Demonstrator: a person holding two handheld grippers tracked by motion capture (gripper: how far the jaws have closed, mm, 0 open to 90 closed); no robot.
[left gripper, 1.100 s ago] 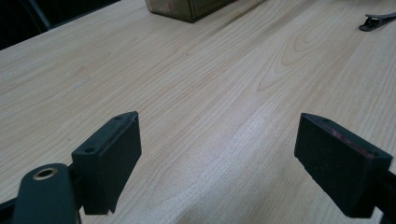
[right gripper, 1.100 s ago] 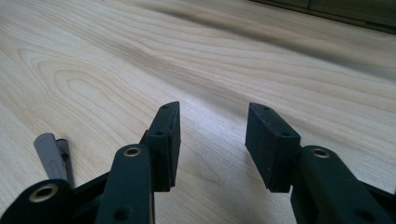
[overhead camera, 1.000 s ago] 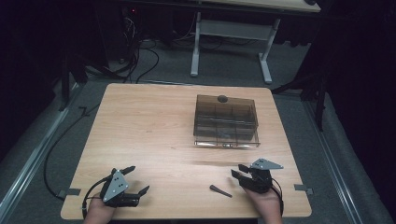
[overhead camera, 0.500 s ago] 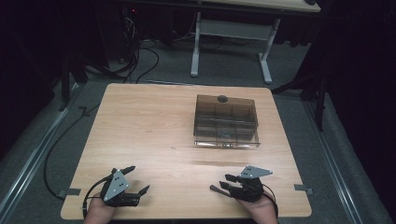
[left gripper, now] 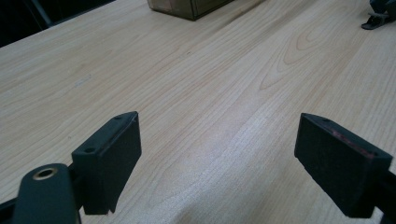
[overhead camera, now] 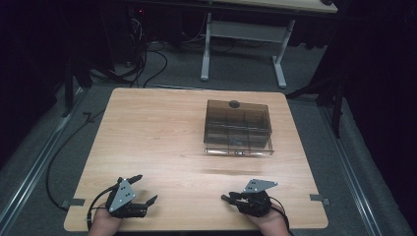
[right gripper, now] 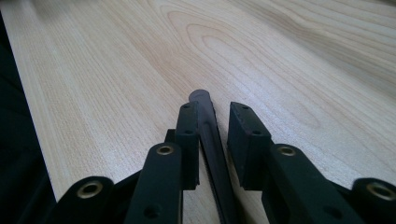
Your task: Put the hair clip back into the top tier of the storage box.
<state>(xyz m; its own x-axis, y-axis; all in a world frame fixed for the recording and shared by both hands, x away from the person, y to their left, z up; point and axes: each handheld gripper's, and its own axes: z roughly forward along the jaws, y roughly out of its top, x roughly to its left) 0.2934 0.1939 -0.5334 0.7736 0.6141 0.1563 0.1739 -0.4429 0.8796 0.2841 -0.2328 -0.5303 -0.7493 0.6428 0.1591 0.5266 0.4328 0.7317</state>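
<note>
Smoky compartment box (overhead camera: 238, 127) sitting upper right of centre on the table (overhead camera: 157, 142), left gripper (overhead camera: 142, 189) resting lower left, jaws spread, right gripper (right gripper: 212, 123) lower right, seemingly closing around a dark slim stick (right gripper: 205, 116).

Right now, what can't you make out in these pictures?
- Organizer box, high view: what its compartments hold, hidden by tinted walls and small size.
- Dark stick, right gripper view: its near end, cut off between the jaws at the bottom edge.
- Right gripper, high view: whether it actually clamps the stick, too small.

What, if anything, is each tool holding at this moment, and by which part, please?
The left tool is open and holds nothing. A dark slender piece lies between the right tool jaws, along its shaft; whether they actually clamp it cannot be told.
</note>
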